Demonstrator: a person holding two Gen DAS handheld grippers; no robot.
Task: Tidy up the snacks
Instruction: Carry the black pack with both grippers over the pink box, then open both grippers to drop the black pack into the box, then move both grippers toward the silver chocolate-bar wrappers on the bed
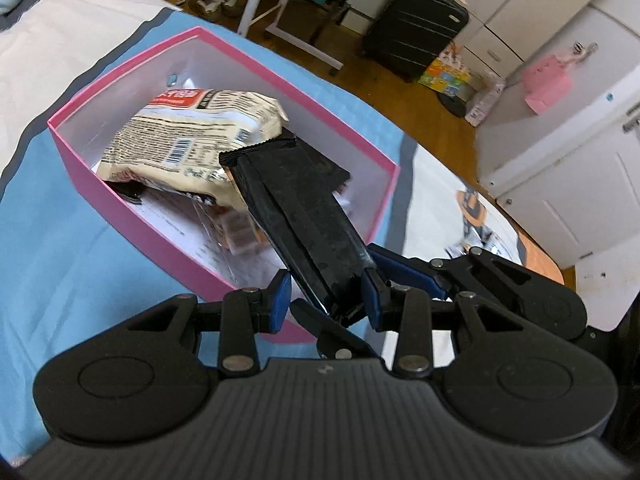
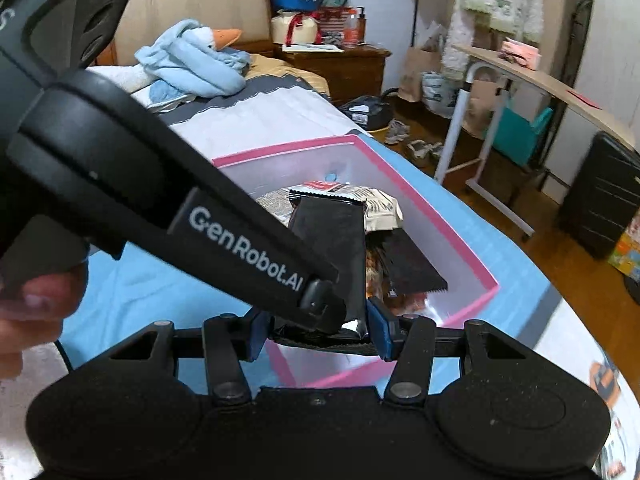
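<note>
Left tool (image 1: 326,300) is clenched on the near end of a black snack packet (image 1: 296,208); in the right wrist view one of its fingertips (image 2: 320,300) presses into the packet's flat face, and a hand (image 2: 28,316) grips its handle at the near left. Right tool (image 2: 318,332) grasps the same near end from the other side, its blue pads (image 2: 380,328) closed against the crumpled edges of the wrapper; so both tools hold the one packet together. From that shared grip the packet slants away, with its crimped far end raised over the open pink box (image 1: 100,168); whether that end touches what lies below cannot be told.

Inside the box a cream noodle packet (image 1: 192,128) with black print and a barcode leans against the far left wall; a second black wrapper (image 2: 412,264) with a toothed edge lies to the right of the held packet; clear-wrapped orange snacks (image 1: 240,232) lie on the box floor beneath them.

The box stands on a light blue bed cover (image 1: 60,260) with a grey border; further up the bed a blue plush goose (image 2: 192,64) rests near the headboard. Beyond the bed, on the wooden floor, a black suitcase (image 1: 416,28) stands upright beside white cabinets (image 1: 560,160).
</note>
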